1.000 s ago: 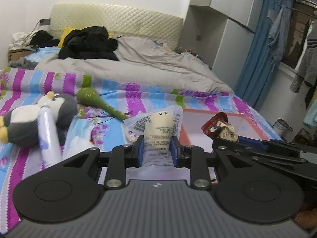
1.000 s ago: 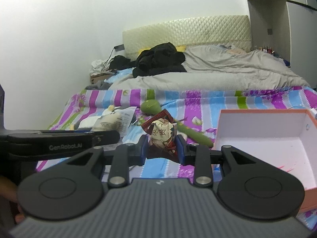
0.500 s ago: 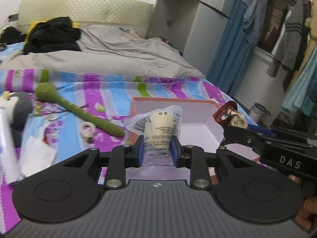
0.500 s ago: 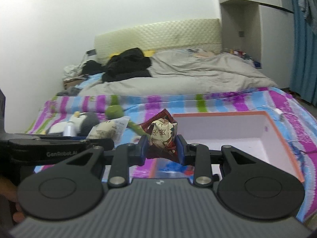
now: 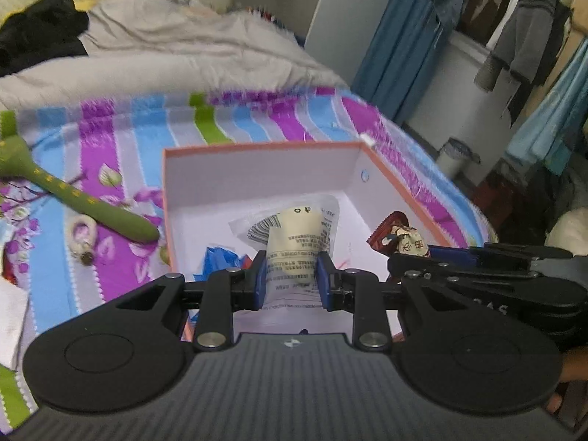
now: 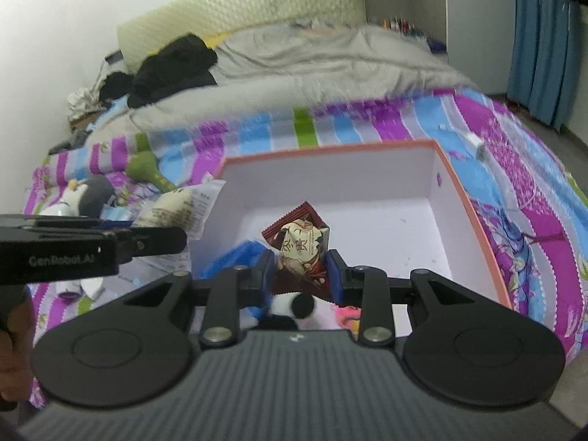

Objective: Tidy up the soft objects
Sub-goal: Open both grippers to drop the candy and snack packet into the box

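My left gripper (image 5: pixel 290 275) is shut on a cream soft toy in a clear printed bag (image 5: pixel 294 242), held over the open orange-rimmed white box (image 5: pixel 257 147). My right gripper (image 6: pixel 301 272) is shut on a small cream doll in a red wrapper (image 6: pixel 299 244), also over the box (image 6: pixel 330 149). In the left wrist view the right gripper (image 5: pixel 433 253) and its doll (image 5: pixel 404 239) hang beside mine at the right. Inside the box lie a blue soft item (image 6: pixel 235 261) and a black-and-white plush (image 6: pixel 297 305).
The box rests on a striped purple, blue and green bedspread (image 5: pixel 110 139). A green long-handled soft toy (image 5: pixel 73 198) and a small ring charm (image 5: pixel 82 237) lie left of it. A penguin plush (image 6: pixel 88 194) lies further left. Grey duvet (image 6: pixel 294 66) and black clothes (image 6: pixel 172 66) lie behind.
Both grippers have swung right with their toys, from above the bedspread to over the open box, and tilted downward. The penguin has left the left wrist view.
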Available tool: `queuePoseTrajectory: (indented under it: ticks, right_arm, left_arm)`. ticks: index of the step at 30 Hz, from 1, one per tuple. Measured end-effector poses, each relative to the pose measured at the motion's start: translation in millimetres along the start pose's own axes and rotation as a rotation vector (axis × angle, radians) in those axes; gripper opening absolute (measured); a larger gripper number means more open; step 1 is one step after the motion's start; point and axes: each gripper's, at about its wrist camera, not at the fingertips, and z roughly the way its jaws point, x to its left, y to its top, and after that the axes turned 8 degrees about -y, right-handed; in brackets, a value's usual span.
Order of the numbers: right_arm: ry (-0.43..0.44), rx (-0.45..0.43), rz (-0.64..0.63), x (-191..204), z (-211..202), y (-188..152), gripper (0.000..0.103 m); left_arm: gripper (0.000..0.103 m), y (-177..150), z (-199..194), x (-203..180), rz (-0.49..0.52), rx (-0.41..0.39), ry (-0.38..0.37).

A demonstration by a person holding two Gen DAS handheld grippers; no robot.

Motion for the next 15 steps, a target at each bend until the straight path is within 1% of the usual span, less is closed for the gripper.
queuePoseTrajectory:
  ticks: [5, 7, 13, 15]
  right_arm:
    - [-0.008, 0.066, -0.012, -15.0, 20.1, 2.8, 0.034]
    - [0.005, 0.093, 0.003, -21.2, 27.3, 3.0, 0.034]
    - [0.031, 0.150, 0.052, -40.6, 40.9, -1.8, 0.034]
    - [0.030, 0.150, 0.059, -44.6, 41.7, -3.6, 0.035]
  left_arm:
    - [0.033, 3.5, 28.4, 4.3, -0.018, 0.050, 0.030]
    - [0.033, 4.5, 35.9, 6.0, -0.025, 0.067, 0.036]
    - [0.033, 4.4, 49.4, 7.5, -0.051, 0.082, 0.046]
    - [0.039, 3.9, 52.7, 5.6, -0.052, 0.088, 0.047]
